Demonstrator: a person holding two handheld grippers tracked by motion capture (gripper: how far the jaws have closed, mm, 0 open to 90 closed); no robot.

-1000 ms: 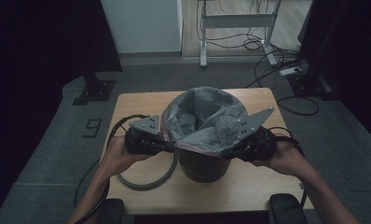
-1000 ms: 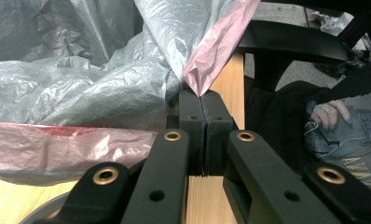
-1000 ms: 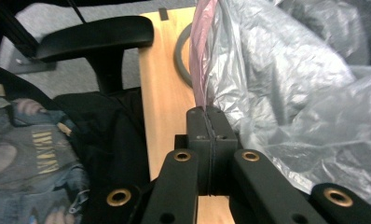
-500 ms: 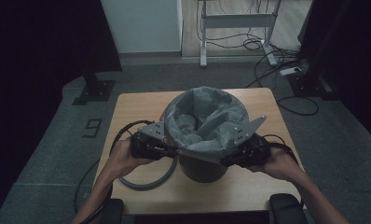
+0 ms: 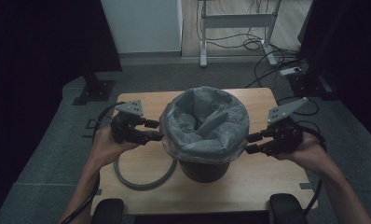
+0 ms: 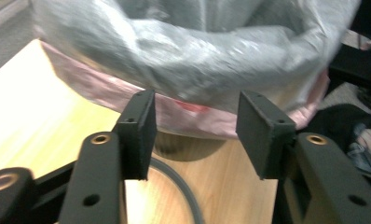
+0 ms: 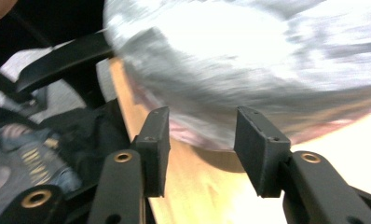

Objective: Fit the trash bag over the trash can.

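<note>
High view: small wooden counter (image 5: 141, 161) on grey carpet, cables and a metal stand leg at the back. A dark bin (image 5: 205, 169) sits mid-counter with a grey bag (image 5: 207, 123) folded over its rim, pink edge showing, and a grey ring (image 5: 141, 179) lying beside it. Left gripper (image 5: 152, 130) and right gripper (image 5: 251, 142) flank it.

Left gripper view: jaws have just been opening, nothing between them, bag (image 6: 197, 60) just ahead.

Right gripper view: same deal, jaws apart, blurry bag (image 7: 249, 70) ahead.
</note>
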